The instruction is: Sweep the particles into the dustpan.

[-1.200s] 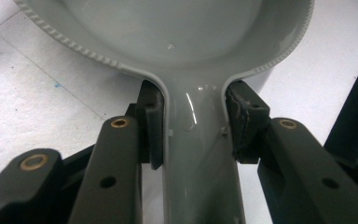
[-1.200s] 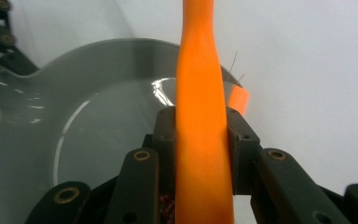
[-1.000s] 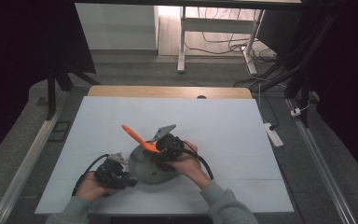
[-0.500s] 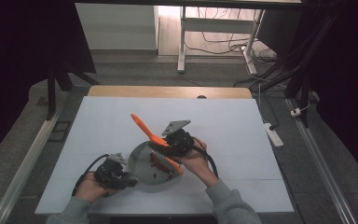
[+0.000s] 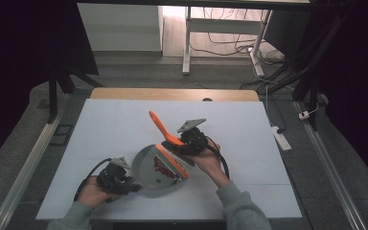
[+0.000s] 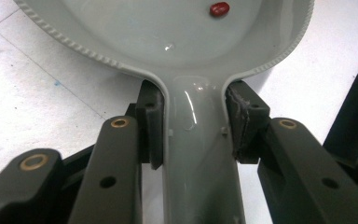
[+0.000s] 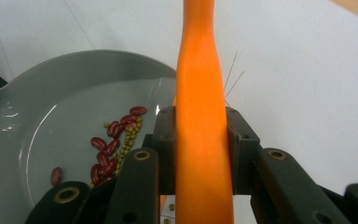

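Note:
A grey dustpan (image 5: 146, 167) lies on the white table near its front edge. My left gripper (image 5: 127, 183) is shut on the pan's handle (image 6: 196, 154), pads pressing both sides. One red bean (image 6: 219, 9) lies in the pan just ahead of it. My right gripper (image 5: 179, 143) is shut on the orange handle (image 5: 159, 124) of a brush, whose head (image 5: 172, 164) rests at the pan's right edge. Red and green beans (image 7: 116, 144) lie in a pile inside the dustpan (image 7: 65, 102), left of my right gripper (image 7: 200, 144) and the orange handle (image 7: 199, 84).
The white table top (image 5: 115, 129) stretches wide around the pan, with a wooden strip (image 5: 172, 94) along its far edge. A white power strip (image 5: 281, 137) lies just off the right side. Metal rails run along both sides.
My right gripper has carried the brush to the right and a little farther back, and the brush head now sits at the pan's right edge. The left gripper and pan have stayed put.

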A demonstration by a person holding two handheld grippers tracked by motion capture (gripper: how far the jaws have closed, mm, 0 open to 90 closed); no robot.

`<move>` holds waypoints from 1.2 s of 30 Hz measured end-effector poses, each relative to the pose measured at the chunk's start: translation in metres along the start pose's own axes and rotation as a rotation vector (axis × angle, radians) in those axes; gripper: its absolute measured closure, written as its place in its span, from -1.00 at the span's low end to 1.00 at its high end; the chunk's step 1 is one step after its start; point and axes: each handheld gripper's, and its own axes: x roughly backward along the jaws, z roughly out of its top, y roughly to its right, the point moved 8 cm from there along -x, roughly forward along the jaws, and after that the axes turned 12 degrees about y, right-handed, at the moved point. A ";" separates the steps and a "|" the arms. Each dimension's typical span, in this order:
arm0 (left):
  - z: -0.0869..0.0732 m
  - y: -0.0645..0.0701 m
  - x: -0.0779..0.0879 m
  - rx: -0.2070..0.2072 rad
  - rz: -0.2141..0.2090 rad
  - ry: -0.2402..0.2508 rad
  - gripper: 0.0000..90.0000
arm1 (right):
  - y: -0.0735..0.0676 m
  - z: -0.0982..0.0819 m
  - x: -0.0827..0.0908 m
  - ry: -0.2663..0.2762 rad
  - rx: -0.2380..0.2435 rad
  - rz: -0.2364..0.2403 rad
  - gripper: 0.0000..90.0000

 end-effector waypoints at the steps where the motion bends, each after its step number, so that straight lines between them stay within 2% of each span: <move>1: 0.000 0.000 0.000 0.000 0.000 0.000 0.37 | 0.002 -0.001 0.000 -0.001 -0.011 0.003 0.57; 3: 0.000 0.000 0.000 0.000 0.000 0.000 0.37 | 0.007 -0.004 0.000 -0.006 -0.031 -0.001 0.57; 7: 0.000 0.000 0.000 0.000 -0.001 0.000 0.37 | 0.016 -0.010 -0.002 -0.026 -0.040 -0.037 0.57; 11: 0.000 0.000 0.000 0.001 0.000 0.001 0.37 | 0.017 -0.015 -0.008 -0.051 -0.038 -0.046 0.57; 15: 0.000 0.000 0.000 0.003 -0.001 0.002 0.37 | 0.011 -0.015 -0.012 -0.064 -0.048 -0.046 0.57; 23: 0.000 0.000 -0.001 0.004 -0.001 0.002 0.37 | -0.007 -0.013 -0.018 -0.072 -0.013 -0.015 0.57; 28: 0.000 0.000 0.000 0.003 -0.001 0.001 0.37 | -0.012 -0.011 -0.017 -0.053 -0.049 0.013 0.57; 32: 0.000 0.000 0.000 0.004 0.000 0.002 0.37 | -0.017 -0.009 -0.018 -0.045 -0.040 0.017 0.57; 36: 0.000 0.000 -0.001 0.005 -0.001 0.003 0.36 | -0.026 -0.006 -0.019 -0.033 -0.040 0.043 0.57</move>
